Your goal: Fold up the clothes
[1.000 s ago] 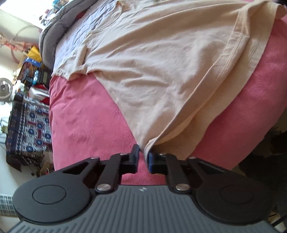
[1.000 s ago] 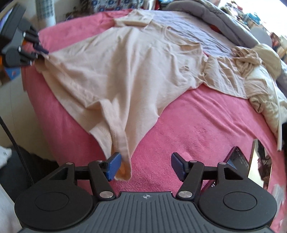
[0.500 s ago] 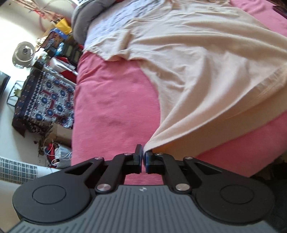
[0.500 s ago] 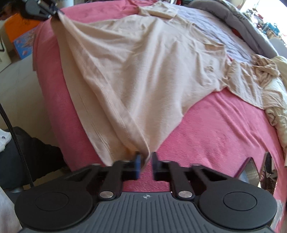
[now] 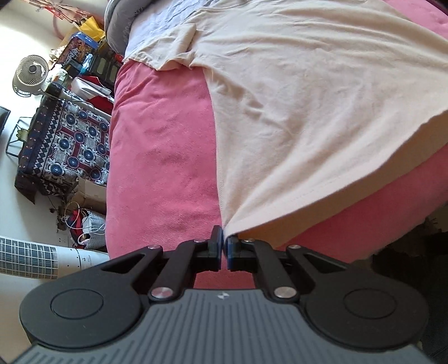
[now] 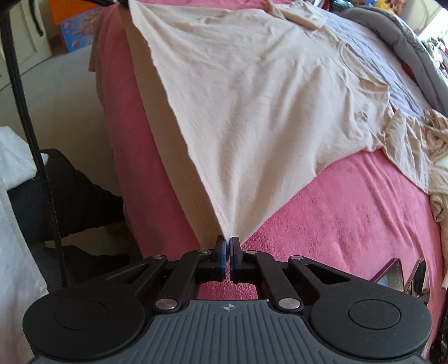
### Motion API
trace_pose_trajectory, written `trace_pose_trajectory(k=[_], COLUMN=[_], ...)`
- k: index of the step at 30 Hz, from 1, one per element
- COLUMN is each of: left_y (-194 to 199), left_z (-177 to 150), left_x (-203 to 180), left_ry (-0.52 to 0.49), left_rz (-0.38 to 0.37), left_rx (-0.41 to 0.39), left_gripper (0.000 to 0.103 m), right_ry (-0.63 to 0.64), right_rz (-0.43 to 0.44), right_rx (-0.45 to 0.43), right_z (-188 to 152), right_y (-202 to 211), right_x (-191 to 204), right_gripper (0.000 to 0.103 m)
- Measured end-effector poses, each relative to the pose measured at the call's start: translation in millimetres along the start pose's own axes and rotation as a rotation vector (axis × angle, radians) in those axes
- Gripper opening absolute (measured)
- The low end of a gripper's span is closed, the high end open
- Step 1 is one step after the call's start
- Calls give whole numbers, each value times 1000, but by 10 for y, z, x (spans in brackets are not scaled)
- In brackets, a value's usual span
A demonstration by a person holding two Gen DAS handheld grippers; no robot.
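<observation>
A beige T-shirt [image 5: 308,98] lies spread on a pink bedcover [image 5: 156,156]. My left gripper [image 5: 224,243] is shut on one bottom hem corner of the shirt. My right gripper [image 6: 229,249] is shut on the other hem corner of the same shirt [image 6: 252,98]. The hem is stretched taut between the two and lifted off the bed edge. The left gripper shows at the top left of the right wrist view [image 6: 112,2]. The sleeves and collar lie flat further up the bed.
A crumpled beige garment [image 6: 431,140] lies at the right of the bed. A grey blanket [image 6: 403,42] runs along the far side. A phone or tablet [image 6: 403,277] lies near the right gripper. A patterned cloth [image 5: 67,145], a fan [image 5: 30,72] and clutter stand beside the bed.
My right gripper went from open beside the hem corner to shut on it. Both grippers pulled apart and the hem went from slack and bunched to taut.
</observation>
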State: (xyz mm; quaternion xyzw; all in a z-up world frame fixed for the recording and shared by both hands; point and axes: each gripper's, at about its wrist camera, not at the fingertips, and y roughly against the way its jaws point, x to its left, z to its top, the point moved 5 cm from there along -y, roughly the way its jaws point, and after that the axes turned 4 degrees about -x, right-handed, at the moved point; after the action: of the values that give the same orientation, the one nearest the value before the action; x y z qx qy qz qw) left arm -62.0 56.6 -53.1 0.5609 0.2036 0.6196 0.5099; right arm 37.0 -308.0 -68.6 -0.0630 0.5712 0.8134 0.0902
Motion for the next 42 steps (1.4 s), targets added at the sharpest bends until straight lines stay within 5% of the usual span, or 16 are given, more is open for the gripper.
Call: trace_pose_trajectory(k=[15, 24, 34, 42], left_y=[100, -122, -246, -299], left_z=[-69, -184, -285, -326], left_x=[39, -38, -124, -141], left_ry=[25, 14, 4, 1], left_rz=[10, -34, -60, -71], left_rx=[-11, 56, 90, 112], left_gripper=[3, 3, 3, 3], right_ry=[-8, -29, -155, -160], right_rz=[64, 106, 108, 98], right_rx=[50, 60, -115, -266], right_z=[-24, -54, 457, 1099], right_y=[-54, -38, 42, -350], right_x=[61, 32, -494, -708], right_gripper=[4, 5, 8, 24])
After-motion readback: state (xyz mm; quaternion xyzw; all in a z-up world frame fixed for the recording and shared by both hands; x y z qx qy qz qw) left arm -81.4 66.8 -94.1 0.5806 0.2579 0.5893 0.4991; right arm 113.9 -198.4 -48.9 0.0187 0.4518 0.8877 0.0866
